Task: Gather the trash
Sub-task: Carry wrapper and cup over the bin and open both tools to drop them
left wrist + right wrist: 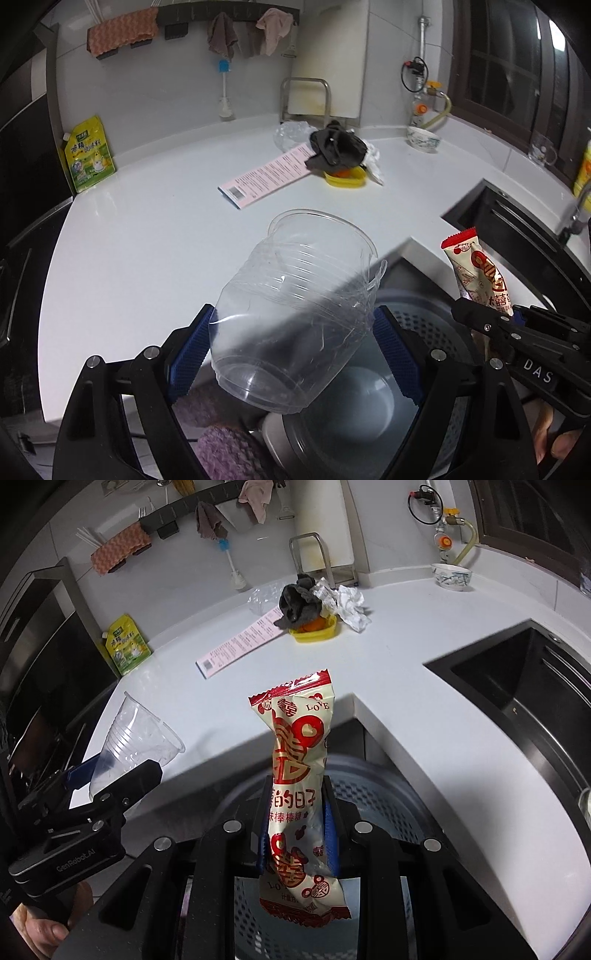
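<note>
Below both grippers sits the perforated bin [388, 786], so each load only needs dropping. Left gripper [295, 343] is clamped on a clear plastic cup [295, 314], tilted with its mouth pointing up and away, partly over the counter edge [147, 258]. Right gripper [295, 830] pinches a red-and-cream candy wrapper [299, 775] upright, long axis vertical, squarely over the bin and nearer its middle

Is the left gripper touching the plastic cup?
Touching. The left wrist view shows both blue pads pressed against the plastic cup sides, left gripper clamping it.
</note>
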`<state>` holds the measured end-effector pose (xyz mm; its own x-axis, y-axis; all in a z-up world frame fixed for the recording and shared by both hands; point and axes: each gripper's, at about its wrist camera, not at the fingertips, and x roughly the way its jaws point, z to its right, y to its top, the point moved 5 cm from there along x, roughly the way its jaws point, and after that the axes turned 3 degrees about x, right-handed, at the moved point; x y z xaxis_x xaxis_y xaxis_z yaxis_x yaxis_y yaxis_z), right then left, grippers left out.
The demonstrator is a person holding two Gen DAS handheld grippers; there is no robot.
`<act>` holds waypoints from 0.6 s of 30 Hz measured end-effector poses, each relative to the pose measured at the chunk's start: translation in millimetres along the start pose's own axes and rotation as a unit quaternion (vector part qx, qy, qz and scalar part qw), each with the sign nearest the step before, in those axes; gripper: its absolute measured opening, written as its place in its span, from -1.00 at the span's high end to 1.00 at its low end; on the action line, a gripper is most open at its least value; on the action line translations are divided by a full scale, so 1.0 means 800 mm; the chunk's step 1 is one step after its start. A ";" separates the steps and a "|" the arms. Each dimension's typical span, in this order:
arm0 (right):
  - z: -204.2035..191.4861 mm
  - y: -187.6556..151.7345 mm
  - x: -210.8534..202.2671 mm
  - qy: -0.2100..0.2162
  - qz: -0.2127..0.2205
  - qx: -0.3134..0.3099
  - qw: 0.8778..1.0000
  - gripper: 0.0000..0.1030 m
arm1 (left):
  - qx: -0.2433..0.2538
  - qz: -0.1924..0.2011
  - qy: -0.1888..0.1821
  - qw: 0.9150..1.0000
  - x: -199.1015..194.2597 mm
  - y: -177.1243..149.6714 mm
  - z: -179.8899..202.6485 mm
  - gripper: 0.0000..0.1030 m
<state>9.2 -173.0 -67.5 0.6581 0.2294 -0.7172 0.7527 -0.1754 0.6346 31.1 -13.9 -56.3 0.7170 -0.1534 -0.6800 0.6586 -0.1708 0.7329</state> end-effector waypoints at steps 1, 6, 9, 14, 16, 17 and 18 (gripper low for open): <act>0.001 -0.008 -0.004 0.000 0.000 -0.001 1.000 0.55 | 0.003 0.000 -0.002 1.000 -0.004 -0.006 0.004 -0.62; 0.003 -0.044 -0.015 -0.007 -0.012 -0.009 1.000 0.55 | 0.008 0.001 -0.009 1.000 -0.014 -0.023 0.023 -0.62; 0.010 -0.060 -0.017 -0.009 -0.019 -0.004 1.000 0.55 | 0.012 -0.006 -0.015 1.000 -0.013 -0.037 0.034 -0.62; 0.017 -0.079 -0.016 -0.016 -0.024 -0.006 1.000 0.55 | 0.015 -0.027 -0.025 0.999 -0.003 -0.063 0.047 -0.62; 0.019 -0.084 -0.012 -0.017 -0.028 -0.005 0.999 0.55 | 0.015 -0.037 -0.029 0.999 0.002 -0.069 0.049 -0.62; 0.021 -0.085 -0.010 -0.018 -0.030 -0.004 0.999 0.55 | 0.014 -0.041 -0.033 0.999 0.005 -0.071 0.050 -0.63; 0.022 -0.087 -0.007 -0.019 -0.033 -0.004 0.999 0.55 | 0.013 -0.044 -0.034 0.998 0.008 -0.072 0.050 -0.63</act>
<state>-46.7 -178.9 -112.6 0.6072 0.2046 -0.7677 0.7945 -0.1539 0.5874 -11.2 -44.3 -103.8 0.6391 -0.2030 -0.7419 0.7113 -0.2110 0.6705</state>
